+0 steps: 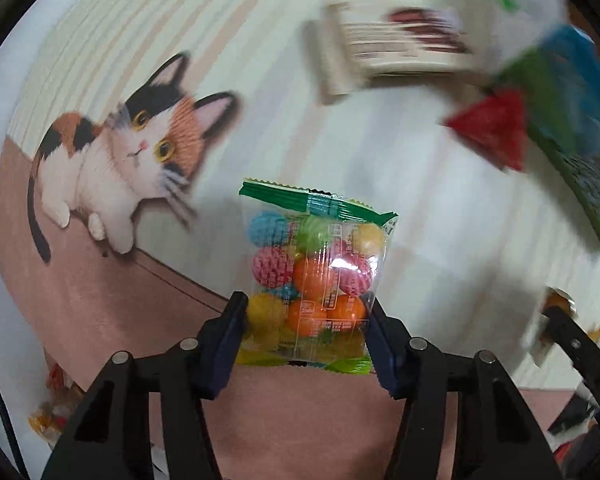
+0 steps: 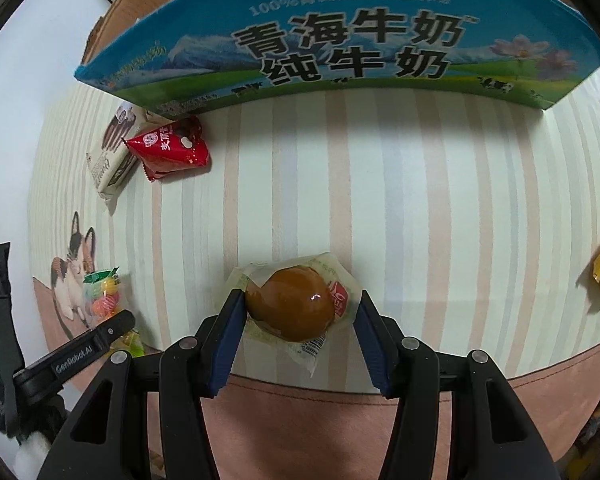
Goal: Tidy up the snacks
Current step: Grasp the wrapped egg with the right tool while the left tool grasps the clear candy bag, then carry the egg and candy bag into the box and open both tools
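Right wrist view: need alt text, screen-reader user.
The right gripper clamps a sealed brown egg packet above a striped tablecloth. Behind stands a blue milk carton box, with a red snack packet at its left corner.

Left wrist view: looks steeply down, close over the striped mat [image 1: 380, 168], with the printed cat [image 1: 136, 160] just left of centre. Right wrist view: also looks down, slightly farther from the cat [image 2: 74, 276], facing the blue milk carton [image 2: 340, 40]. Both views share the cat and the candy bag [image 1: 312, 280] [image 2: 106, 292] beside it.
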The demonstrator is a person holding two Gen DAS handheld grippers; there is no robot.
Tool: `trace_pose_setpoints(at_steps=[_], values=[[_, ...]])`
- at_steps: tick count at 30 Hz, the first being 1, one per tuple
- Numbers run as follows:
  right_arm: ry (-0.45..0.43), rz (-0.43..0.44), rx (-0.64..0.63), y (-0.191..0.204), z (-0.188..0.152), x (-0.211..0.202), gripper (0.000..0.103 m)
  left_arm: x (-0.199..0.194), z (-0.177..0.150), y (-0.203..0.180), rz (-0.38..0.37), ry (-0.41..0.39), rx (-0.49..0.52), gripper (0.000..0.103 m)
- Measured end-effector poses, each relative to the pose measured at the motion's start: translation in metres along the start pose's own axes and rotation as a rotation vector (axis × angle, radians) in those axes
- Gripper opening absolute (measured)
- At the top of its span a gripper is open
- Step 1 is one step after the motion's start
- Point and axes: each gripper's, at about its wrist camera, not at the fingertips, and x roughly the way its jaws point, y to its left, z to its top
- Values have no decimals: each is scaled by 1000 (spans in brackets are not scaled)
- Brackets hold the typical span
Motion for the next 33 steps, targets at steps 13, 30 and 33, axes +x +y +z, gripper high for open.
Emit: trace_pose_setpoints(at_steps=[13, 30, 33], values=[[-124, 101, 59, -49, -1, -100, 57, -125, -1, -119, -203, -167, 244, 54], [-297, 90, 103, -83, 128, -179, 57, -136, 121, -192, -130, -108, 332, 54], [-299, 71, 114, -91, 159, -175, 57, -117, 136, -194, -113, -75, 318, 54]])
